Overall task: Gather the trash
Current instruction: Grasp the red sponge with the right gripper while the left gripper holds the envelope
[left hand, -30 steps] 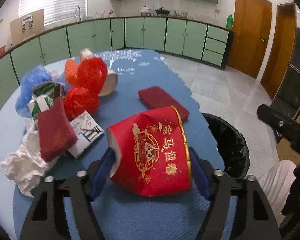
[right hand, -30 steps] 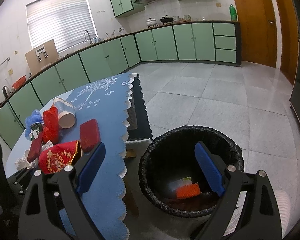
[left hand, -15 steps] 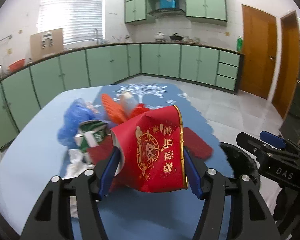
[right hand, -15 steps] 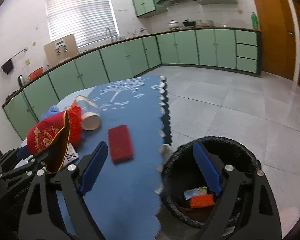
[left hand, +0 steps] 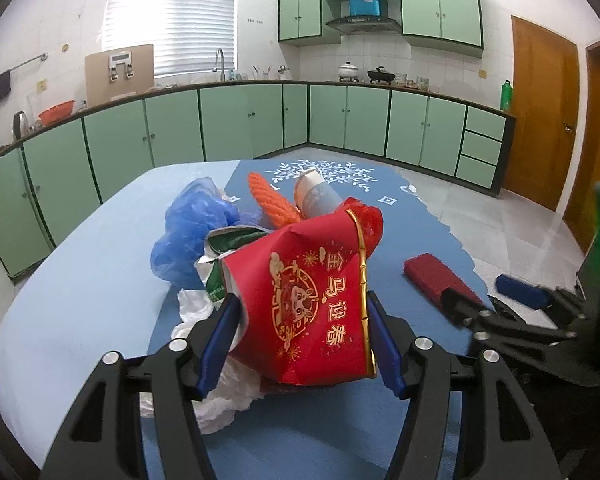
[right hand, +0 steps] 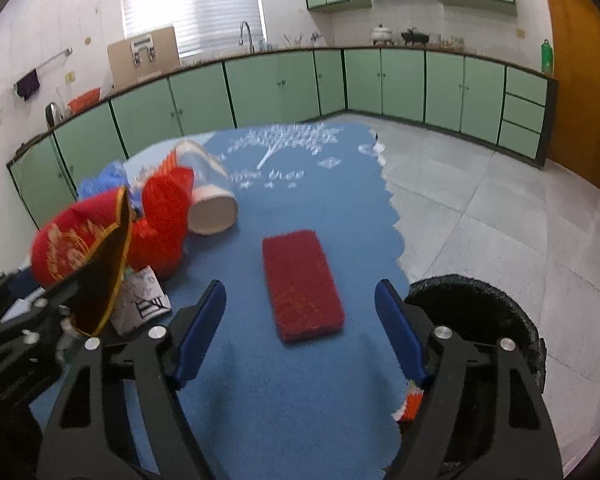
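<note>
My left gripper (left hand: 302, 338) is shut on a crumpled red paper cup (left hand: 304, 304) with gold print, held above the blue table cloth (left hand: 300, 440). The same red cup (right hand: 80, 236) shows at the left of the right wrist view. My right gripper (right hand: 300, 336) hovers over a flat red pad (right hand: 302, 284) on the cloth; its jaws are closing, wider than the pad, pads not touching it. The right gripper (left hand: 488, 300) appears at the right of the left wrist view, over the red pad (left hand: 428, 278). A black-lined trash bin (right hand: 484, 320) stands on the floor right of the table.
A trash pile lies beyond the held cup: blue plastic bag (left hand: 188, 232), orange netting (left hand: 268, 200), white paper cup on its side (right hand: 208, 196), red mesh (right hand: 164, 216), white tissue (left hand: 216, 400), a printed carton piece (right hand: 144, 292). Green cabinets (left hand: 240, 120) line the far wall.
My left gripper lifted the red cup off the table. My right gripper swung left from above the bin to over the red pad, and its jaws narrowed.
</note>
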